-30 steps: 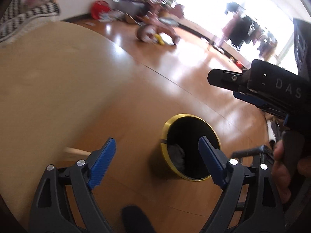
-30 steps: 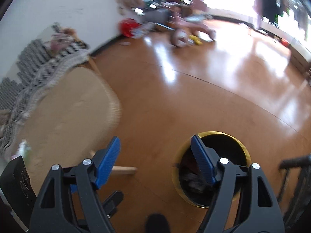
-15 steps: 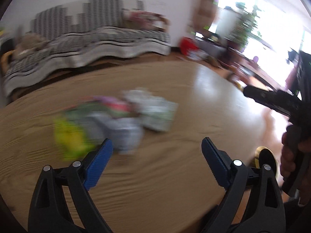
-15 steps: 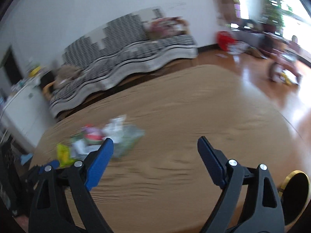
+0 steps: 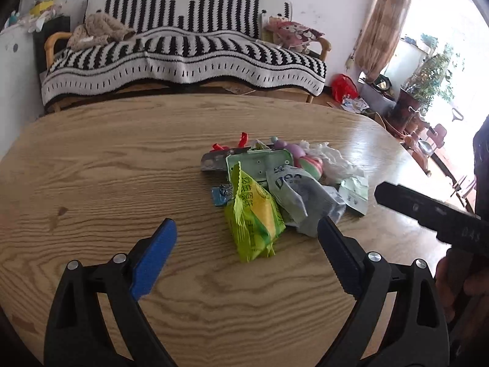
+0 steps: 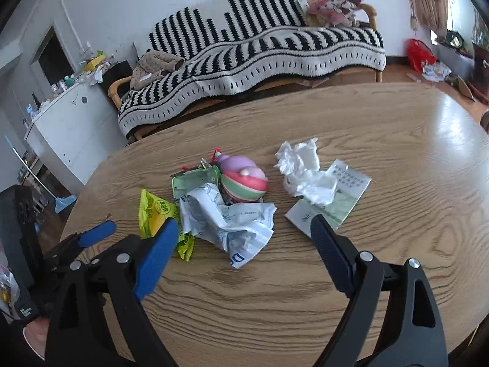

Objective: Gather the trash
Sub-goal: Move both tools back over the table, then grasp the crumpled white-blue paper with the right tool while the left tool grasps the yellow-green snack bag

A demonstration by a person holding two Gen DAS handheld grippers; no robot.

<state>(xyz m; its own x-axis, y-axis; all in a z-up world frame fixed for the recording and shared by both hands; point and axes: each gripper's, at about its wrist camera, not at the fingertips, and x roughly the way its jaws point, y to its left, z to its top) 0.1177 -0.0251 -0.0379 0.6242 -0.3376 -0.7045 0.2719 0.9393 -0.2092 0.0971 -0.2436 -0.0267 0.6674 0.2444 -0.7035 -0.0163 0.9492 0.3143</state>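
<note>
Wood-grain table [image 5: 107, 183]; trash pile [image 6: 226, 211] overlapping (lower items hidden); left gripper [image 5: 244, 244], right gripper [image 6: 244, 238] gaping, empty.

A pile of trash is gathered near the middle of the counter [image 6: 336, 275]. In the right wrist view, the snack wrapper [image 6: 156, 214] is placed at the pile's left edge, partly under the crumpled plastic bag [image 6: 232, 223] at the front. The round toy [image 6: 244, 180] is set behind the bag, with a flat case [image 6: 195, 180] just left of it. The crumpled tissue [image 6: 302, 171] is found to the right, overlapping the paper leaflet [image 6: 336, 202]. A sofa [image 6: 259, 49] is located behind the counter, against the wall, and a cabinet [image 6: 70, 131] is positioned left of the sofa.
</note>
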